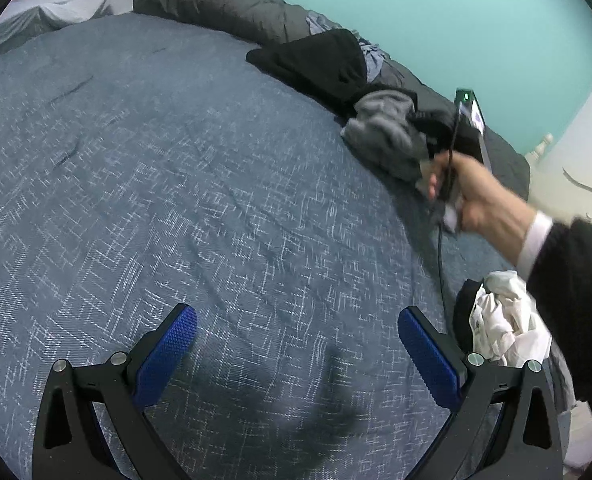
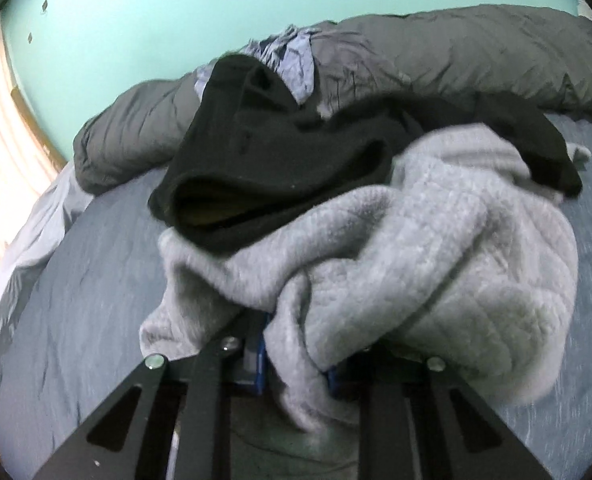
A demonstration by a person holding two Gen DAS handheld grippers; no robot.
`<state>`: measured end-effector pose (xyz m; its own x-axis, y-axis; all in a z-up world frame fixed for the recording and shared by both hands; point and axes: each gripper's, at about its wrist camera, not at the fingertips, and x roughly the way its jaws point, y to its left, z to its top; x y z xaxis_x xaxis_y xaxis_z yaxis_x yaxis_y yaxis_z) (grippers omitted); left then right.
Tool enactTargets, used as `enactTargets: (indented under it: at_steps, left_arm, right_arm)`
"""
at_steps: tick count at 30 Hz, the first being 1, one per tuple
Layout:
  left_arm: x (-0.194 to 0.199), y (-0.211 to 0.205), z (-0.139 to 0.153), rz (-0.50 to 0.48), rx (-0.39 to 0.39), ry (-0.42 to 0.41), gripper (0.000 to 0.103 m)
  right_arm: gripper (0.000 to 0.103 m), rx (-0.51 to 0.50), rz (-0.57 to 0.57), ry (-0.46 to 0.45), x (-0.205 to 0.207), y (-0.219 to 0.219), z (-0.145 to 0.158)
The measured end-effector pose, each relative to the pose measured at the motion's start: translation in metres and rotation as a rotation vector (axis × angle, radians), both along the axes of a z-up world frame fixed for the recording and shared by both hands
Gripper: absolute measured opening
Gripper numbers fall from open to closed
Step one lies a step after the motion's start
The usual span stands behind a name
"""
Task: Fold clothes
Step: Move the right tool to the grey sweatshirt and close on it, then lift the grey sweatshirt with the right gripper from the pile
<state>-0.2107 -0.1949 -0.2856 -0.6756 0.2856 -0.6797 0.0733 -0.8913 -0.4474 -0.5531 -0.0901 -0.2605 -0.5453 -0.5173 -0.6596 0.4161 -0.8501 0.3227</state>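
Observation:
A crumpled grey fleece garment fills the right wrist view, and my right gripper is shut on a fold of it, the cloth bunched between the blue pads. A black garment lies partly on top of the grey one, behind it. The left wrist view shows the same grey garment and black garment at the far right of the bed, with a person's hand holding the right gripper at the grey cloth. My left gripper hangs open over the bare blue bedspread, holding nothing.
A rolled dark grey duvet lies along the turquoise wall at the back of the bed. A crumpled white garment sits at the bed's right edge near my left gripper. A light blue cloth pokes out behind the black garment.

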Motion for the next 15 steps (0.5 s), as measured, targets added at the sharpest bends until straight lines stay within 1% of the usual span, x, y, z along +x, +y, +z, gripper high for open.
enactTargets:
  at_steps: [2, 4, 5, 7, 9, 12, 13, 15]
  left_arm:
    - [0.000, 0.000, -0.002, -0.006, -0.003, -0.003, 0.103]
    - [0.000, -0.001, -0.003, -0.005, -0.007, -0.006, 0.103]
    - [-0.001, -0.002, -0.004, -0.004, -0.006, -0.009, 0.103]
    - [-0.001, -0.002, -0.005, -0.004, -0.002, -0.010, 0.103]
    - [0.001, 0.001, -0.004, -0.013, -0.006, -0.008, 0.103]
    - [0.003, 0.006, -0.001, -0.027, -0.011, 0.000, 0.103]
    - [0.004, 0.009, -0.001, -0.033, -0.016, 0.000, 0.103]
    - [0.003, 0.012, -0.002, -0.038, -0.011, -0.003, 0.103]
  right_arm:
    - [0.020, -0.019, -0.011, 0.014, -0.013, -0.003, 0.009]
    - [0.020, -0.063, -0.014, 0.015, -0.022, -0.006, 0.017]
    - [0.020, -0.076, 0.005, -0.001, -0.023, -0.012, 0.018]
    - [0.021, -0.016, 0.057, -0.005, -0.019, -0.024, 0.016]
    - [0.021, 0.013, 0.080, -0.007, -0.011, -0.025, 0.012]
    - [0.022, 0.039, 0.093, -0.042, -0.005, -0.018, 0.009]
    - [0.023, 0.050, 0.101, -0.052, -0.002, -0.016, 0.009]
    - [0.029, 0.044, 0.119, -0.080, 0.002, -0.008, 0.013]
